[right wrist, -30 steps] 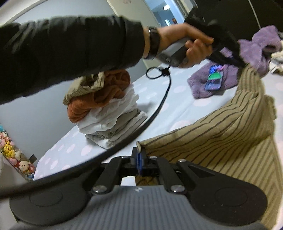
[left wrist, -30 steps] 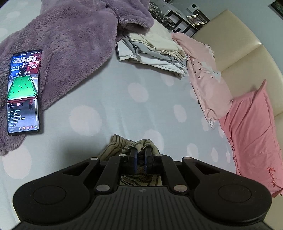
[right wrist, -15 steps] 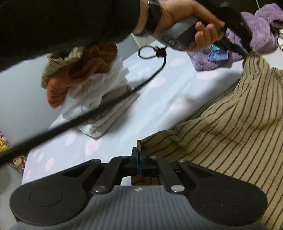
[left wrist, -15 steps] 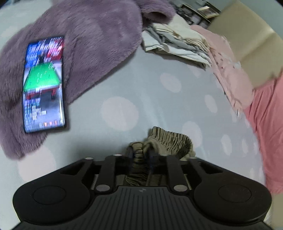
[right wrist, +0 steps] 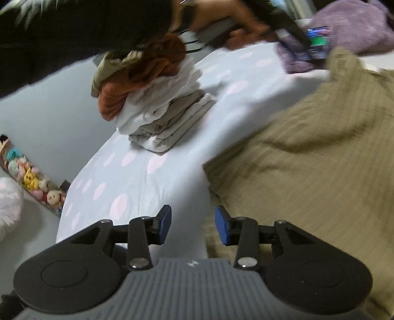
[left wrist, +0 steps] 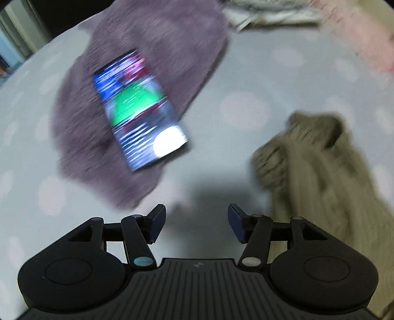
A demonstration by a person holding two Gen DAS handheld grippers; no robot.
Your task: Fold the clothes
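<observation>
Taking the olive striped garment (right wrist: 307, 157) as my landmark, I start at the far left of my right-hand view: a row of small plush toys (right wrist: 37, 182) sits on the floor, well to the left of it and below the bed edge. Nearer, still left of the garment, a stack of folded clothes (right wrist: 157, 105) stands on the pale blue spotted bedsheet (right wrist: 138, 177), with a rust-orange piece on top. My right gripper (right wrist: 192, 225) hangs over the garment's left edge; its jaws are opening and nothing is pressed between the blue pads, with the cloth lying below the right-hand pad. Above the stack my dark sleeve (right wrist: 73, 32) crosses the frame to my left hand (right wrist: 216, 22), blurred, beyond the garment's far corner.

In my left-hand view, heavily blurred, a purple fleece (left wrist: 147, 81) lies left of the garment (left wrist: 320, 177), and a lit phone (left wrist: 140, 108) rests on it. My left gripper (left wrist: 195, 222) is just left of the garment's bunched end, jaws opening, with only bare sheet (left wrist: 246, 86) between them. The garment lies loose on the bed, released by both grippers.
</observation>
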